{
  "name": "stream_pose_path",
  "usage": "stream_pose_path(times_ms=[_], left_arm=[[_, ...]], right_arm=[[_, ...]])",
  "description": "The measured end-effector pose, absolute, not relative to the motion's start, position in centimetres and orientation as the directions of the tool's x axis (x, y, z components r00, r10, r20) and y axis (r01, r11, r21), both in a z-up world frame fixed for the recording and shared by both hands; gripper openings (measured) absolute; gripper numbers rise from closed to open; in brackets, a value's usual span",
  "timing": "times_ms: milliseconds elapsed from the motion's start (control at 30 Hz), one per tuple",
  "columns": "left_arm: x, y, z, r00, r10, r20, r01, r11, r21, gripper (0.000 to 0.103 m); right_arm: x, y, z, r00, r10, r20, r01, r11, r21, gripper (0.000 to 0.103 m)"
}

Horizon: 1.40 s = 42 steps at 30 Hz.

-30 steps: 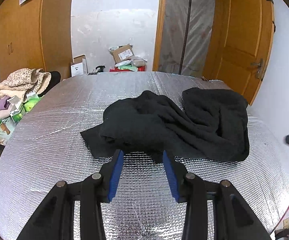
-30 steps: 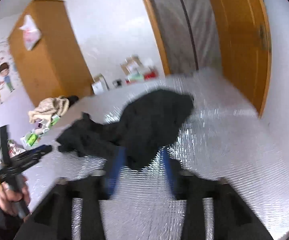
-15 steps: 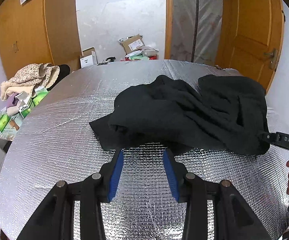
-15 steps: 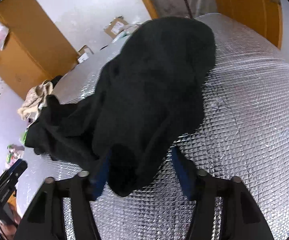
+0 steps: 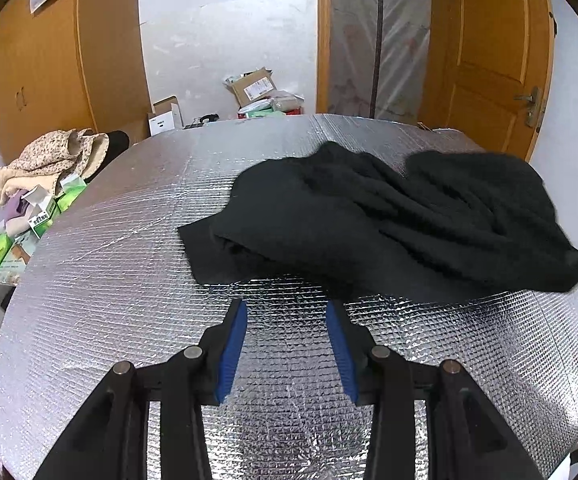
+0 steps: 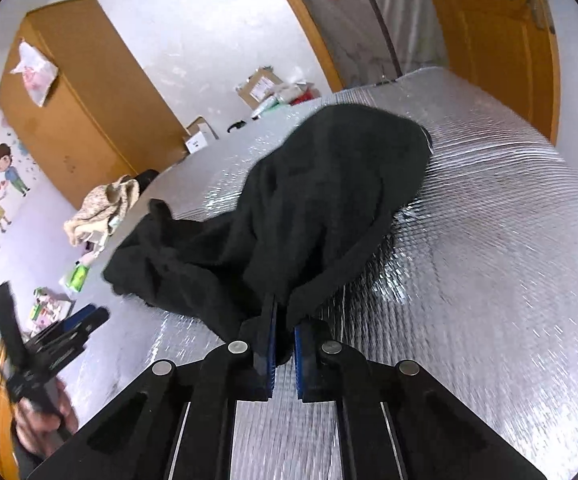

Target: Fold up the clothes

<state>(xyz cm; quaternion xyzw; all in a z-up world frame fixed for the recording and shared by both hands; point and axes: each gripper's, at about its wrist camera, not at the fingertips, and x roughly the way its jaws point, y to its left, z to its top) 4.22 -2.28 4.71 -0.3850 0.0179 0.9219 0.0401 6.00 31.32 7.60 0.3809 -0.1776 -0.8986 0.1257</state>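
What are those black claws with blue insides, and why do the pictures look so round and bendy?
They are two grabbers, each held in a person's hand, with a wide-eyed camera riding on each. That lens bends the picture. One picture looks along the left grabber, which is open and empty above the silver table. The other looks along the right grabber, whose jaws are closing on an edge of the black garment lying crumpled on the table.

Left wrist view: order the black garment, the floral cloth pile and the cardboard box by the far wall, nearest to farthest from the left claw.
1. Black garment: just ahead of the open left claw, on the silver table.
2. Floral cloth pile: off the table's left edge, farther back.
3. Cardboard box: beyond the table, against the far wall.
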Motion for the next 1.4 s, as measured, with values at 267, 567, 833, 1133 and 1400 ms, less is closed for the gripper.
stream_pose_path(times_ms=[267, 567, 833, 1133, 1400], left_arm=[[5.0, -2.6, 6.2, -0.719, 0.115, -0.686, -0.1, -0.993, -0.061, 0.042], [2.6, -1.6, 6.3, -0.708, 0.151, -0.69, -0.141, -0.987, -0.071, 0.042], [-1.7, -2.0, 3.4, -0.628, 0.129, -0.767, -0.092, -0.992, -0.091, 0.042], [-1.7, -2.1, 3.2, -0.64, 0.138, -0.755, -0.106, -0.99, -0.091, 0.005], [-0.6, -9.0, 9.0, -0.746, 0.071, -0.662, 0.024, -0.991, -0.134, 0.003]], right_arm=[[8.8, 33.1, 7.2, -0.666, -0.309, -0.679, 0.025, -0.919, 0.393, 0.035], [7.4, 34.5, 7.8, -0.71, -0.231, -0.665, -0.01, -0.941, 0.338, 0.054], [2.1, 34.4, 6.8, -0.662, -0.184, -0.726, -0.011, -0.967, 0.255, 0.055], [1.0, 33.2, 6.1, -0.658, -0.201, -0.726, 0.006, -0.965, 0.261, 0.014], [3.9, 35.9, 10.2, -0.757, -0.185, -0.626, -0.031, -0.948, 0.318, 0.01]])
